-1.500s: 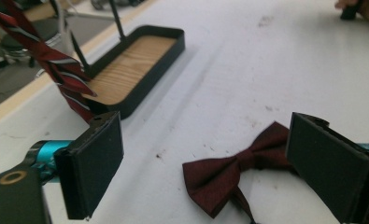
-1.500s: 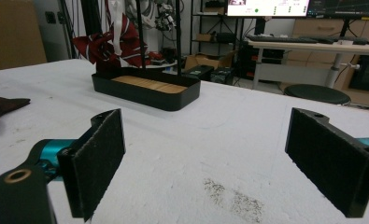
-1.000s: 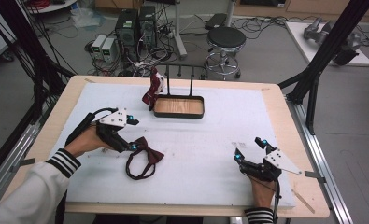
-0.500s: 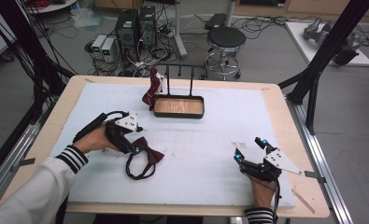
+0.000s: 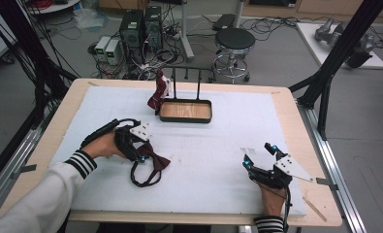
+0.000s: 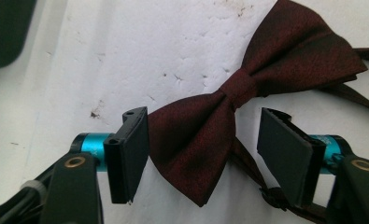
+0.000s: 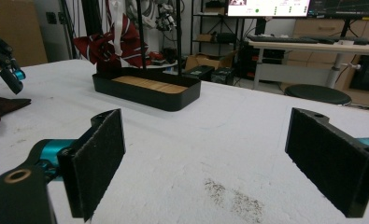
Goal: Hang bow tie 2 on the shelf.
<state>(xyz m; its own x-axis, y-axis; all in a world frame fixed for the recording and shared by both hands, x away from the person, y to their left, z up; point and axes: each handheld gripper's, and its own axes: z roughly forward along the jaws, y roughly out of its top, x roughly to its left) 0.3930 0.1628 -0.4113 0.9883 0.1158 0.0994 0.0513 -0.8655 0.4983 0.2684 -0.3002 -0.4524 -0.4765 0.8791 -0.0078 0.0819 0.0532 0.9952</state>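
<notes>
The left gripper (image 6: 203,149) is low over the dark red fabric bow tie (image 6: 247,98), which lies flat on the white foam table cover (image 5: 228,141). Its jaws have just been closing, and one wing of the bow tie is between the pads (image 6: 131,149), but they do not press it yet. The right gripper (image 7: 205,163) rests well apart, with jaws wide open and nothing between them.

Bow tie (image 6: 205,135) strap cut off by frame edge
</notes>
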